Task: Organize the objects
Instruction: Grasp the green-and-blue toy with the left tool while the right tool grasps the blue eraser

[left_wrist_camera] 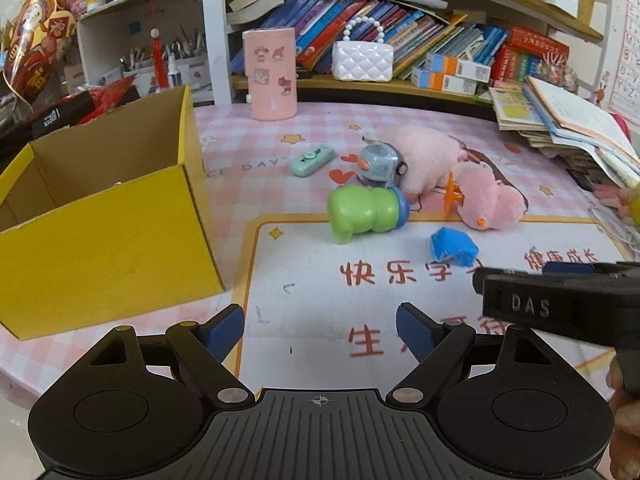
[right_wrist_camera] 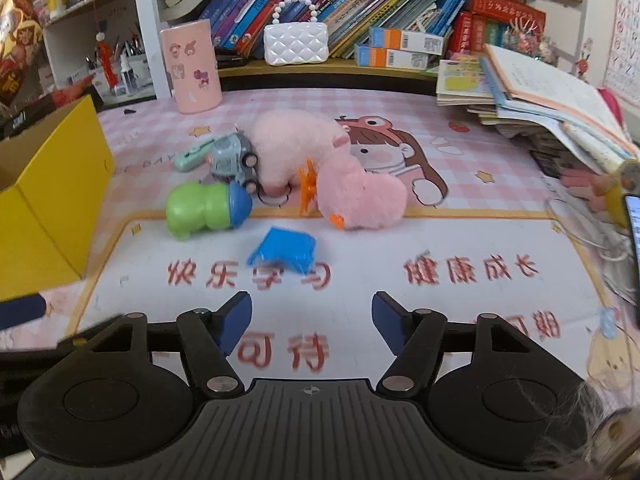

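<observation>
Toys lie in a loose pile mid-desk: a green toy with a blue cap [left_wrist_camera: 366, 213] [right_wrist_camera: 206, 210], a grey toy car [left_wrist_camera: 380, 166] [right_wrist_camera: 234, 160], a mint case [left_wrist_camera: 312, 160] [right_wrist_camera: 192, 156], a blue plastic piece [left_wrist_camera: 454, 246] [right_wrist_camera: 282, 250], an orange clip [right_wrist_camera: 308, 190] and two pink plush toys [left_wrist_camera: 490, 200] [right_wrist_camera: 360, 198]. An open yellow box [left_wrist_camera: 100, 216] [right_wrist_camera: 44, 192] stands at the left. My left gripper [left_wrist_camera: 320, 332] is open and empty, beside the box. My right gripper [right_wrist_camera: 312, 324] is open and empty, short of the blue piece.
A pink cylinder holder [left_wrist_camera: 272, 74] [right_wrist_camera: 194, 72] stands at the desk's back. A stack of books [left_wrist_camera: 568, 120] [right_wrist_camera: 540, 92] lies at the right. A shelf with books and a white purse [left_wrist_camera: 362, 60] runs behind. A phone [right_wrist_camera: 634, 248] lies at the right edge.
</observation>
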A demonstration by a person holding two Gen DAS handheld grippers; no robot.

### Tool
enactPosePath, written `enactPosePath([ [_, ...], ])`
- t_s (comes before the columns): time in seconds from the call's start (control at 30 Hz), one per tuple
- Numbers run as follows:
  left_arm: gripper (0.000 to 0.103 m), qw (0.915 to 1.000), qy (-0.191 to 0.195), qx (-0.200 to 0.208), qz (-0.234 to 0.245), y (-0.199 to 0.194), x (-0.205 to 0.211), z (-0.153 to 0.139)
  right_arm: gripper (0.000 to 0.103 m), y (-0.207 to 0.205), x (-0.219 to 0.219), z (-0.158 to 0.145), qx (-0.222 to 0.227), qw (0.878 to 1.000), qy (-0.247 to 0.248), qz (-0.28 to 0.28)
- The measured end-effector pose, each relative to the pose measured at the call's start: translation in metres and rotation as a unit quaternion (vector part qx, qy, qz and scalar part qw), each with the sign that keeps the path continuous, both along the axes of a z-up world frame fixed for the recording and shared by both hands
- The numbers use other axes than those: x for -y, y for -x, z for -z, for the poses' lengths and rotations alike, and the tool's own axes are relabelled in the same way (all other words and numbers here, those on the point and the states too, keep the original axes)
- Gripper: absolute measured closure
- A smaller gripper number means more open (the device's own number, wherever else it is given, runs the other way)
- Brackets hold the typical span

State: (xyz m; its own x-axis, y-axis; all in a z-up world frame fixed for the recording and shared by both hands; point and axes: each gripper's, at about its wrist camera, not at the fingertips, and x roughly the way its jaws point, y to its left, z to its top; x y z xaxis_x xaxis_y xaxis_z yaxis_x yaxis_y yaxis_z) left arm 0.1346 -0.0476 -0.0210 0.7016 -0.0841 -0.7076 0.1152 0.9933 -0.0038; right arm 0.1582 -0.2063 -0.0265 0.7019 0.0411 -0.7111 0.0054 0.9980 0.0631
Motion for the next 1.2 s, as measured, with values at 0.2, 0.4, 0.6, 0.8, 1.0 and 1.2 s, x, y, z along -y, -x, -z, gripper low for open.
enactPosePath([
  [0.2,0.017,0.9998,-0.017,-0.001,-0.004,-0.013,0.009,0.001,0.039,-0.031,0.001,0.005,-0.006,0.999,-0.025,-0.025],
  [0.4,0.017,0.9994,-0.033,-0.007,-0.006,-0.028,0.016,0.001,0.039,-0.059,0.0,0.016,-0.034,0.998,-0.031,-0.038],
  [0.6,0.017,0.9988,-0.045,-0.017,0.004,-0.041,0.025,0.003,0.055,-0.075,0.003,0.027,-0.058,0.996,-0.041,-0.053],
  [0.8,0.017,0.9991,-0.035,-0.025,0.007,-0.058,0.033,0.007,0.064,-0.075,0.019,0.014,-0.034,0.996,-0.065,-0.052],
  [1.0,0.017,0.9996,-0.016,-0.023,-0.004,-0.086,0.042,0.012,0.065,-0.056,0.038,-0.008,0.02,0.998,-0.053,-0.042],
  [1.2,0.018,0.9998,0.003,-0.018,0.002,-0.114,0.057,0.018,0.065,-0.045,0.046,-0.017,0.048,0.997,-0.03,-0.047],
])
